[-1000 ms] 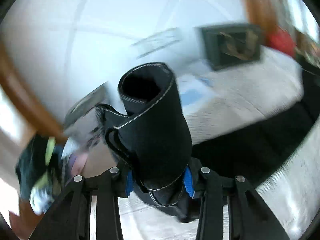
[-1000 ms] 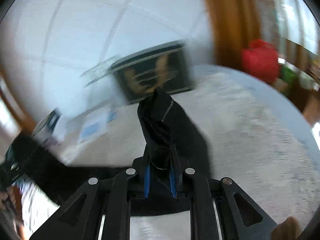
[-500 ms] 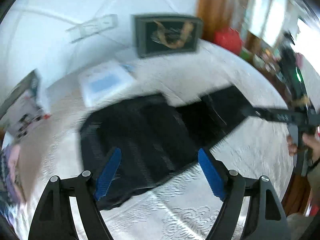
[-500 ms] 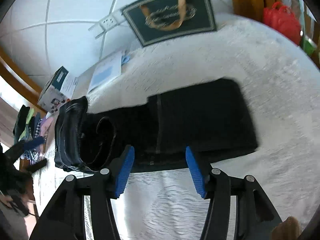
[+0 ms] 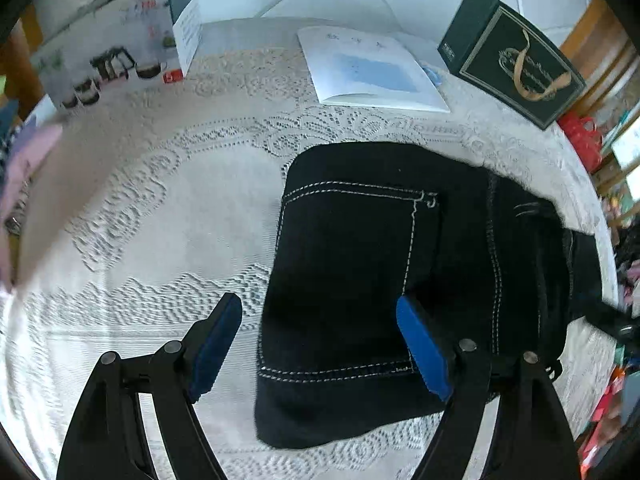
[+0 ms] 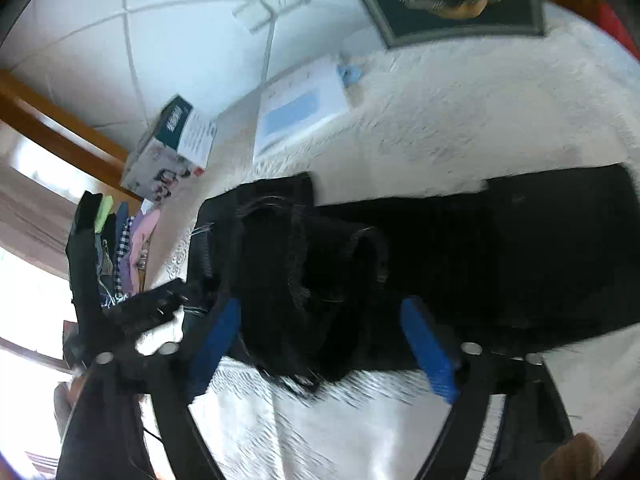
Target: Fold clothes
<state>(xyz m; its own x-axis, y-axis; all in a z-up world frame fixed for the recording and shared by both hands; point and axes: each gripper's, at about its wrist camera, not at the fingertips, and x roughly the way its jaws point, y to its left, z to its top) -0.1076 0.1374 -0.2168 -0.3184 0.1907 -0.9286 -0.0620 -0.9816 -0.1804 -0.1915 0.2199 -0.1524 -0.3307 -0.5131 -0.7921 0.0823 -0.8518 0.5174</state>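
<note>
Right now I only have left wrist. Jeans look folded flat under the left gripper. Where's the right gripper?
Observer: The right gripper hangs open over the near edge of the black jeans, nothing pinched; its jaws have just been opening.
Operator: Is the fold tidy on that side?
Observer: No. The right wrist view shows a bunched, looped section, though it is blurred.
Operator: Anything left of the table I can't make out?
Observer: A pile of other clothes sits past the table's edge, beside the printed box.
Operator: Left gripper state?
Observer: The left gripper is open over the jeans' left edge.
</note>
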